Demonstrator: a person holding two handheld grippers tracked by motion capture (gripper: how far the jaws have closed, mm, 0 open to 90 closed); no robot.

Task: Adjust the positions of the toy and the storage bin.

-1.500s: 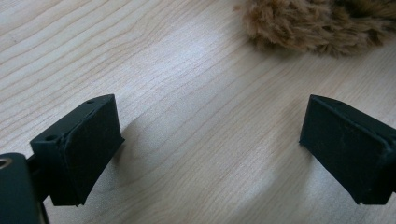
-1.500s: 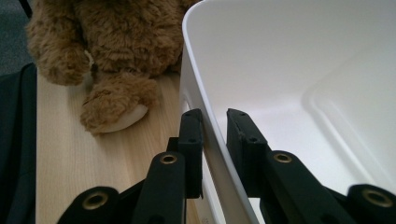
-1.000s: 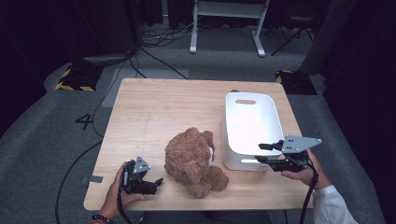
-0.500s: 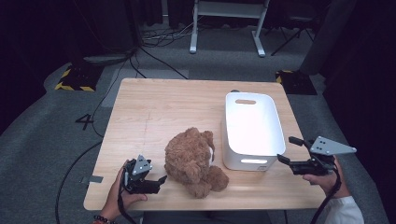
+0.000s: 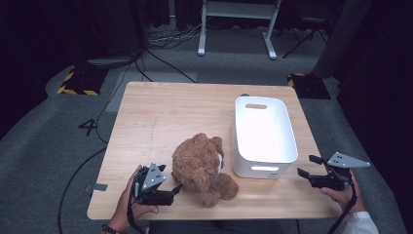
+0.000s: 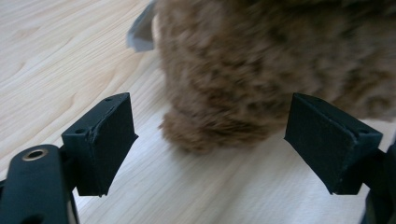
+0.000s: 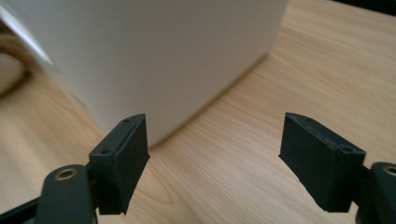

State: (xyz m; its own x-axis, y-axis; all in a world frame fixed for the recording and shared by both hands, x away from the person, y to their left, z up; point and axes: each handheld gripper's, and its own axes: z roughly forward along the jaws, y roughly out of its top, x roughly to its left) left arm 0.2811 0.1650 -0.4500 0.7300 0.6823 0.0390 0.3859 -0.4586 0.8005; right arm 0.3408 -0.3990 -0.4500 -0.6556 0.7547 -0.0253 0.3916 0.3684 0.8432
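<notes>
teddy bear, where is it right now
In the high view the teddy bear lies near the table's front edge, against the white bin's left side.

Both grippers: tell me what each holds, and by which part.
Nothing is held. The left gripper is open in front of the teddy bear; the right gripper is open by the white bin.

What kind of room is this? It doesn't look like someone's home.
Probably a lab or recording studio, not a home: black curtains close it in, cables trail over grey carpet, hazard tape and a taped "4" mark the floor, and one bare table stands in the middle.
</notes>
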